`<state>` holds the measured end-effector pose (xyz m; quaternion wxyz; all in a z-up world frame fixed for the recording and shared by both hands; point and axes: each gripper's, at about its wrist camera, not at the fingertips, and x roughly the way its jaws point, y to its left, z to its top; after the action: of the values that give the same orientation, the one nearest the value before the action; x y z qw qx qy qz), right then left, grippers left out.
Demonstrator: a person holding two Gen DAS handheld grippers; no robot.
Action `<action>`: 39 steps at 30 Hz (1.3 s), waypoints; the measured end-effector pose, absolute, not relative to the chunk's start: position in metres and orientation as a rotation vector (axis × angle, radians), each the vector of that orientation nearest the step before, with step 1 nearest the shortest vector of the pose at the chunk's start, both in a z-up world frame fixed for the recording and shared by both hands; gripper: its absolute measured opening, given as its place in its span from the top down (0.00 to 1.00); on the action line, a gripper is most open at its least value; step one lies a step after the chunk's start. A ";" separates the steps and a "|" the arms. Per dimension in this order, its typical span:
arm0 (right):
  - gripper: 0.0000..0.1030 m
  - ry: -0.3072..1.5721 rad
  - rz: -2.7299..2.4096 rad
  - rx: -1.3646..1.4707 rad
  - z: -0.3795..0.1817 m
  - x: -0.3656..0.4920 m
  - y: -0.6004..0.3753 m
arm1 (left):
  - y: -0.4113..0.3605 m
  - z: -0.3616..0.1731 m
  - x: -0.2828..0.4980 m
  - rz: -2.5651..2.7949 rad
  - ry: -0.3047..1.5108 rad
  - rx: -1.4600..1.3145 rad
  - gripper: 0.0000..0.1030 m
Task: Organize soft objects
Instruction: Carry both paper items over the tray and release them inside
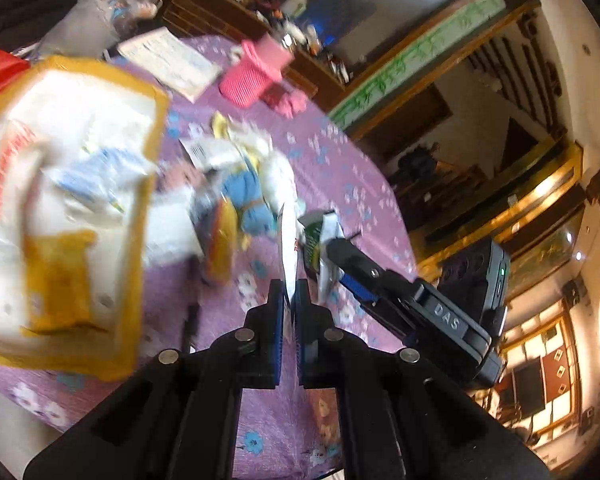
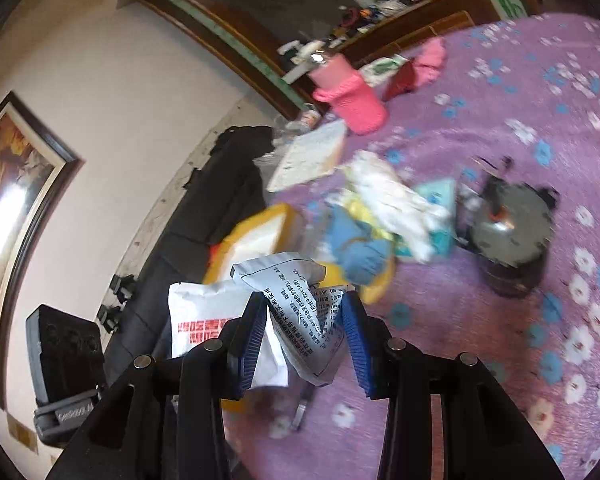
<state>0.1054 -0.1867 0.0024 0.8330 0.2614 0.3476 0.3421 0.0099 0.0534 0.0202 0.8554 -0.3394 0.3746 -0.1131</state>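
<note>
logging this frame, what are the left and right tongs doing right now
Left tongs: closed on the white packet.
Right tongs: closed on the same white packet, crumpled between them.

Left gripper [image 1: 291, 300] pinches a white packet [image 1: 289, 248] (edge-on) above the purple tablecloth [image 1: 340, 168].

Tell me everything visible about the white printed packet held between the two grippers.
The white crinkled plastic packet is thin and soft, with red characters on one face and dense black print on the other. It is folded and creased, held above the purple floral tablecloth. The right hand-held gripper has it between its blue pads; the left hand-held gripper pinches its thin edge, which stands upright there.
</note>
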 end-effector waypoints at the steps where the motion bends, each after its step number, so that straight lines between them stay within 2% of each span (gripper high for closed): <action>1: 0.62 0.731 0.732 0.547 0.006 0.106 -0.182 | 0.060 0.023 0.008 -0.228 0.774 -0.718 0.98; 15: 0.62 0.753 0.840 0.398 0.035 0.172 -0.035 | 0.179 0.045 0.037 0.023 0.645 -0.701 0.98; 20: 0.62 0.767 0.816 0.309 0.020 0.193 0.017 | 0.213 0.007 0.076 0.072 0.754 -0.728 0.98; 25: 0.62 0.746 0.769 0.184 0.001 0.192 0.051 | 0.217 -0.025 0.095 0.117 0.841 -0.698 0.97; 29: 0.62 0.754 0.773 0.150 -0.001 0.190 0.065 | 0.214 -0.030 0.096 0.145 0.856 -0.680 0.97; 35: 0.55 0.743 0.773 0.156 0.005 0.188 0.068 | 0.206 -0.029 0.103 0.149 0.914 -0.637 0.85; 36: 0.55 0.723 0.779 0.185 0.008 0.187 0.062 | 0.204 -0.027 0.102 0.159 0.915 -0.625 0.80; 37: 0.50 0.707 0.783 0.201 0.010 0.187 0.059 | 0.201 -0.022 0.101 0.174 0.910 -0.604 0.70; 38: 0.43 0.691 0.786 0.219 0.012 0.184 0.055 | 0.199 -0.017 0.098 0.196 0.898 -0.571 0.64; 39: 0.40 0.679 0.788 0.234 0.012 0.183 0.052 | 0.192 -0.008 0.092 0.239 0.864 -0.513 0.52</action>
<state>0.1832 0.0516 0.0118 0.8614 0.1116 0.3234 0.3755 0.0919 0.1924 -0.0084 0.8696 -0.2453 0.4130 0.1144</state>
